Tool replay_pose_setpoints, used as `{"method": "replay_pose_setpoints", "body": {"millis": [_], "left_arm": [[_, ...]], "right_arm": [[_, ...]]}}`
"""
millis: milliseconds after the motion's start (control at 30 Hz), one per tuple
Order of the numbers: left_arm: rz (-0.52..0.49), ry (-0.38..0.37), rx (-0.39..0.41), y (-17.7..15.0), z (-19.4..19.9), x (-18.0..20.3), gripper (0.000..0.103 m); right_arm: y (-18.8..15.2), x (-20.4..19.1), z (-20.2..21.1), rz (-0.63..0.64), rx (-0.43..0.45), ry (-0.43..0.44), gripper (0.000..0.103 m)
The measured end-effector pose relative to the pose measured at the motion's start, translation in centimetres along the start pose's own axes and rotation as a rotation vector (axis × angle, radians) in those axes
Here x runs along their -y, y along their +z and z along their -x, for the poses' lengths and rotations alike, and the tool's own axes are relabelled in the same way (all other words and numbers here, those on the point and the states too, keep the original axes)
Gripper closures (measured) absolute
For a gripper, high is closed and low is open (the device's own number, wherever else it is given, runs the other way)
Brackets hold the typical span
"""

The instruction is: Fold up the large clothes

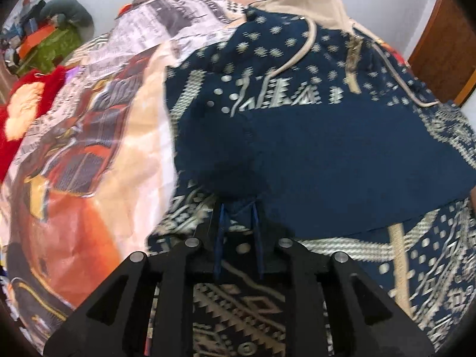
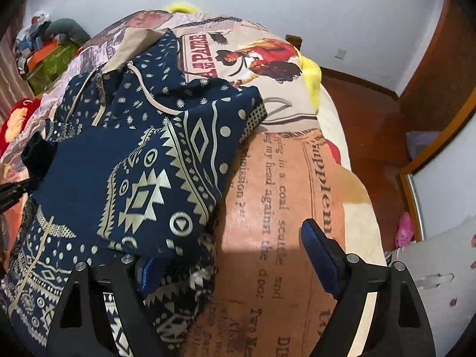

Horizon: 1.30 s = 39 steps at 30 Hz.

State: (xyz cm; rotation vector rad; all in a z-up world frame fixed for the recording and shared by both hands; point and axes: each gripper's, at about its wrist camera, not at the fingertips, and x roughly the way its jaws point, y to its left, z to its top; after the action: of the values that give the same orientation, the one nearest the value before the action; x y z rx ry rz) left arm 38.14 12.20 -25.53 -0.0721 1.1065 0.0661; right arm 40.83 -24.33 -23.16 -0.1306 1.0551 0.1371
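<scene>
Navy patterned hoodie (image 1: 342, 154) lies on the bed, on top of the printed bedspread (image 1: 98, 154). Cream geometric print and a cream drawstring (image 1: 297, 56) over the chest. The beige hood lining (image 1: 309, 6) is at the far end. One navy panel is folded over the lower body of the garment.

Left gripper (image 1: 238, 211): blue-padded fingers nearly together, pinching a bunched fold of the hoodie's plain navy fabric. In the right wrist view that same gripper (image 2: 17, 190) shows at the left edge with dark cloth gathered at its tip.

Right gripper (image 2: 235, 253): jaws wide apart, nothing between them. Left finger (image 2: 147, 276) is against or partly under the hoodie's folded edge; can't tell which. Right finger (image 2: 321, 258) is over the bedspread's text print, clear of the garment.

Surroundings: red plush item (image 1: 26, 113) on the bed to the left, cluttered pile with a green box (image 1: 56, 47) beyond it, yellow fabric (image 2: 311, 74) at the far bed edge, wooden floor (image 2: 366, 119), pink shoe (image 2: 404, 232) on the floor at right.
</scene>
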Motion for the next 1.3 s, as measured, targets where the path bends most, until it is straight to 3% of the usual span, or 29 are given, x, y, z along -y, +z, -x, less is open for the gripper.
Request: {"method": "replay_pose_setpoints", "body": {"millis": [267,333,400,567,733,900,1067,1167,1300], "left_arm": [[0.046,0.022,0.002,0.0,1.3,-3.3,0.084],[0.063,0.004,0.021,0.5,2.0,-4.0,0.079],[0.100,-0.019,0.046,1.2,2.4,-4.7,0.057],[0.157,-0.073,0.039,2.3,1.1,-4.5,0.054],[0.117,-0.050,-0.037,2.7,-2.1,-2.2,0.059],[0.038,0.016,-0.028,2.4,-3.7,-0.9,0.059],[-0.002,0.051,-0.009,2.1,-3.7,-0.5,0.059],[-0.003,0.047,-0.008,1.5,-3.3,-0.7,0.058],[-0.012,0.042,-0.005,0.9,-3.1,-1.0,0.058]], "right_arm": [[-1.3,1.0,3.0,-0.004,-0.002,0.072,0.020],[-1.7,1.2,4.4,0.010,0.012,0.091,0.020],[-1.8,1.3,6.0,0.018,0.041,0.096,0.020],[0.1,1.5,7.5,-0.033,0.111,0.137,0.018],[2.5,0.9,4.5,-0.100,0.067,0.175,0.015],[2.4,-1.4,0.9,-0.087,-0.030,0.248,0.015],[3.0,-2.1,-0.8,-0.095,0.007,0.164,0.015],[4.3,-1.1,-2.8,-0.131,-0.032,0.135,0.015],[4.4,0.1,-4.1,-0.060,-0.056,0.134,0.013]]}}
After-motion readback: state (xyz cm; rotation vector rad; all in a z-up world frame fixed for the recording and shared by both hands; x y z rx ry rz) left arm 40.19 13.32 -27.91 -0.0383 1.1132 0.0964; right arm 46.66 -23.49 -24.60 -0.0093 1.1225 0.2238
